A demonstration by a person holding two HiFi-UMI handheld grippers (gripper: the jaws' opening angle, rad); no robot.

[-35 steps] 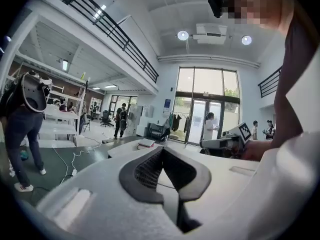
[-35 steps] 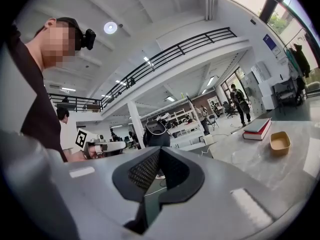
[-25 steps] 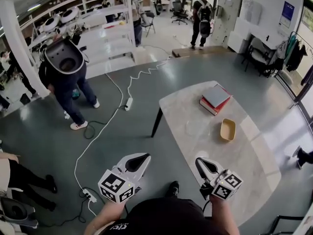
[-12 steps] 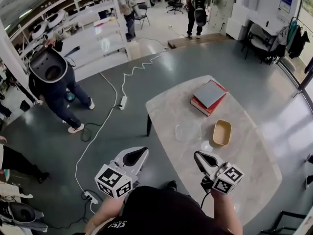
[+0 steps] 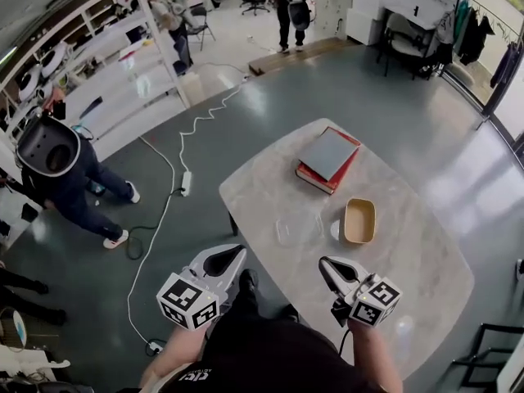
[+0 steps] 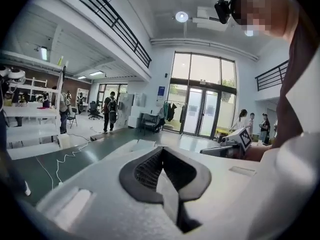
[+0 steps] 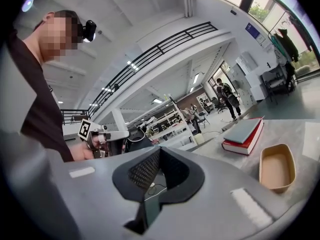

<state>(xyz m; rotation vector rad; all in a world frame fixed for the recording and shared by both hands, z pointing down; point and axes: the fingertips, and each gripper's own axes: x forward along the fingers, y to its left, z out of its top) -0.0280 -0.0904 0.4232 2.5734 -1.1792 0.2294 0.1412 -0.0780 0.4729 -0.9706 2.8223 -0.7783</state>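
**Tan tray on the tabletop — both tools empty**

I see the tray near the stacked books. My right tool hovers near it and does not touch it. My left tool is beyond the tabletop edge. Both tools are pressed together — nothing between.

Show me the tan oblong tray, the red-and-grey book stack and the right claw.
tan oblong tray (image 5: 359,221): head view, inner floor.
red-and-grey book stack (image 5: 327,154): head view, grey top cover.
right claw (image 5: 324,263): head view, between its fingertips.

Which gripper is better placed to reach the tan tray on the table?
Likely right. The right gripper hangs over the marble table, the tan tray just ahead; the left gripper is beside the table, over floor.
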